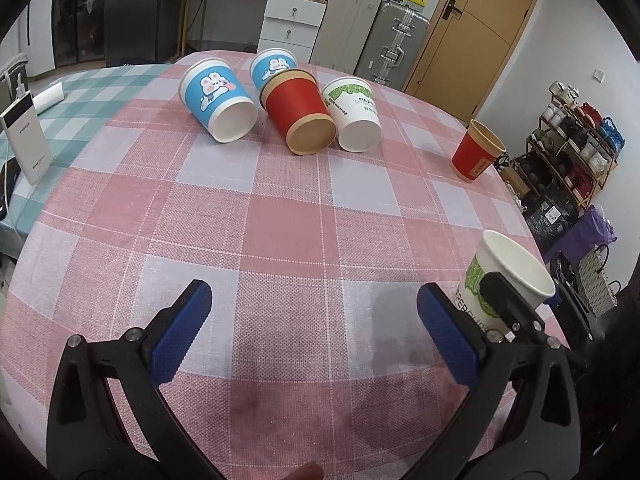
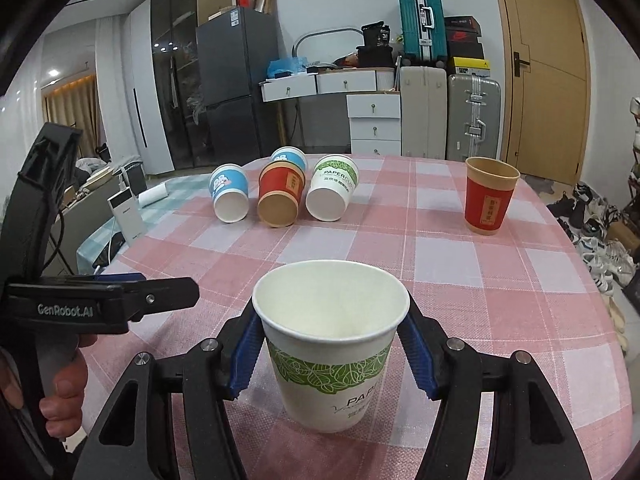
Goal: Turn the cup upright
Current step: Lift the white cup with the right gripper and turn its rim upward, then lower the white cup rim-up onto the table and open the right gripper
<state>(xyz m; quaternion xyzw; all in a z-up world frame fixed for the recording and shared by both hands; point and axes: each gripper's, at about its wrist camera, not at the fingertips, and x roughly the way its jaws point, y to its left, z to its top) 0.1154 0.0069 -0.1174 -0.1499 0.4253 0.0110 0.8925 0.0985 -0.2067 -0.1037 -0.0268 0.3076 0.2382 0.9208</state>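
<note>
Nearest the right wrist camera: white paper cup with green leaf band (image 2: 331, 344), upright, mouth up, base on the pink checked tablecloth (image 2: 460, 264). Right gripper (image 2: 331, 354) brackets it just below the rim; blue pads (image 2: 244, 356) lie against or just beside the cup wall on both sides. Firm contact cannot be confirmed, so whether the jaws are clamped or merely beside the cup cannot be told. In the left wrist view the same cup (image 1: 510, 276) stands at the near right edge of the table, with one black finger of the right gripper across its side.

Left gripper (image 1: 308, 320): jaws spread wide, nothing between the blue pads (image 1: 182, 332), only cloth beneath. Seen from the right wrist camera it sits at left, gripped by a hand (image 2: 60, 392).

Far side of table, a cluster lying on their sides, mouths toward the cameras: blue rabbit cup (image 1: 216, 100), red cup with brown rim (image 1: 300, 114), second white leaf-print cup (image 1: 354, 114). The red cup touches the white one. A second blue rabbit cup (image 1: 272, 66) is behind them, orientation unclear.

Apart, far right: another red cup (image 1: 476, 152), upright, open end up.

Left edge: white power bank (image 1: 26, 136) standing on the green checked cloth (image 1: 80, 92).
</note>
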